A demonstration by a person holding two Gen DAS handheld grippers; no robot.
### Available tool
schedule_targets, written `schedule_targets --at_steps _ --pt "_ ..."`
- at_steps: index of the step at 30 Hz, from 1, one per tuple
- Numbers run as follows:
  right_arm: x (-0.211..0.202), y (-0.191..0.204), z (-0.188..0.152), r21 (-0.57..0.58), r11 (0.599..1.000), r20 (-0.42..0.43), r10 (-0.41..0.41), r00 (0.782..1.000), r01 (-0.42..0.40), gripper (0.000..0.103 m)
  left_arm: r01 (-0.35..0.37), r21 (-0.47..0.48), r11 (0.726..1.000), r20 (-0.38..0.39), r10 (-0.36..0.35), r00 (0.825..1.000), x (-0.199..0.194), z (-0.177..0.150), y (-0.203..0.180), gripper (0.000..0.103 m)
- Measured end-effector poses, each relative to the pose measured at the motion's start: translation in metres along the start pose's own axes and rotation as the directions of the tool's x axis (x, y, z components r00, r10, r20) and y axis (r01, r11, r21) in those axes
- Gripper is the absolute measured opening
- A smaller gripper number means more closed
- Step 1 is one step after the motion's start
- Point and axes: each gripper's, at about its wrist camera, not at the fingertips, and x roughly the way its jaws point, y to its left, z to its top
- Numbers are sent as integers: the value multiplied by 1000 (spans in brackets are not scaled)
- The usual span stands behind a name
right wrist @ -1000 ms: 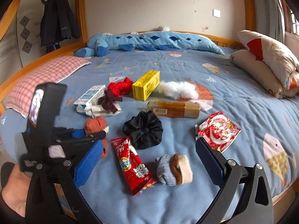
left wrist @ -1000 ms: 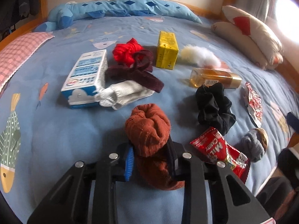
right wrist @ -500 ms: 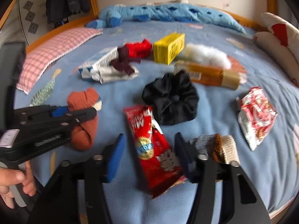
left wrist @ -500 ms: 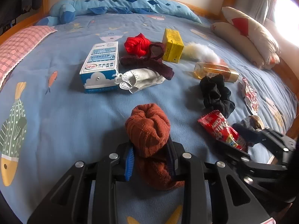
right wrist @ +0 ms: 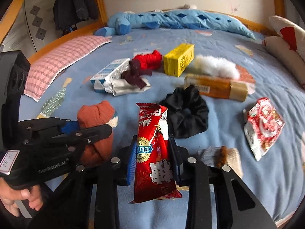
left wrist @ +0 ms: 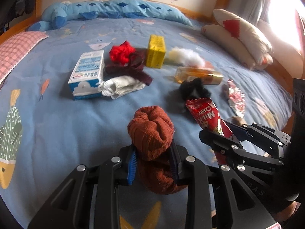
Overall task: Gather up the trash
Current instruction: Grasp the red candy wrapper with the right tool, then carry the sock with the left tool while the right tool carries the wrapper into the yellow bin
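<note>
My left gripper (left wrist: 153,158) is shut on a rolled rust-brown sock (left wrist: 150,131), held just above the blue bedspread (left wrist: 57,129). The jaws of my right gripper (right wrist: 152,156) are closing on a long red milk-candy wrapper (right wrist: 152,133), and the pads press its sides. In the left wrist view that wrapper (left wrist: 204,112) sticks up out of the right gripper (left wrist: 225,135). A second crumpled red wrapper (right wrist: 263,126) lies to the right. Farther back are a yellow carton (right wrist: 178,62), a blue-white carton (right wrist: 110,72) and an amber packet (right wrist: 213,85).
A black scrunchie (right wrist: 185,114) lies just beyond the candy wrapper, and a grey-brown sock roll (right wrist: 221,155) sits by the right finger. Red, maroon and white socks (right wrist: 129,84) pile beside the blue-white carton. Pillows (left wrist: 238,36) line the right side. A hand (right wrist: 17,200) holds the left gripper's handle.
My right gripper came down over the red candy wrapper and its wide-open jaws closed onto it. The left gripper drifted a little, still holding the brown sock.
</note>
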Motion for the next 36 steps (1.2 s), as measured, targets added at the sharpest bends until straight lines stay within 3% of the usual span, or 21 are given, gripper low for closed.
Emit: schedule_targets --at_steps 6,10,15,18,24,25,27,31,32,33,34,35,36 --pt "-44 -9 -1 21 1000 72 -15 997 14 30 56 84 995 32 -59 998 -23 4 -35 29" --pt "-82 -27 -11 58 997 115 -66 991 59 30 123 147 982 32 -129 991 -34 8 -71 29" --pt "-151 -67 -45 165 971 165 -199 966 172 30 243 276 930 5 -254 967 -41 6 -147 29" --pt "-194 -89 -76 230 940 169 -295 941 253 30 330 358 874 -34 -341 940 -43 -3 -203 29" --pt "-280 -130 -169 381 806 72 -514 855 452 31 497 507 704 -191 -470 862 -43 -59 -323 29" --pt "-293 -136 -190 407 768 31 -552 833 494 31 520 520 678 -221 -481 848 -42 -69 -340 29" --pt "-308 -145 -218 447 718 -30 -585 811 534 31 580 541 609 -315 -493 811 -35 -99 -379 29" --pt "-333 -161 -281 515 617 -150 -618 771 595 31 636 555 536 -427 -473 771 -23 -147 -422 30" --pt "-338 -163 -293 524 598 -173 -623 763 607 32 656 555 511 -462 -467 754 -19 -160 -433 30" --pt "-342 -164 -302 527 580 -196 -628 753 621 37 666 556 496 -484 -459 745 -16 -170 -440 35" --pt "-344 -165 -311 521 561 -225 -637 737 643 53 672 559 486 -499 -450 740 -15 -179 -446 48" --pt "-347 -165 -319 512 538 -242 -657 714 670 63 668 568 480 -503 -441 744 -11 -187 -452 61" --pt "-350 -166 -324 503 525 -250 -672 697 686 74 647 588 486 -485 -428 763 -9 -192 -456 78"
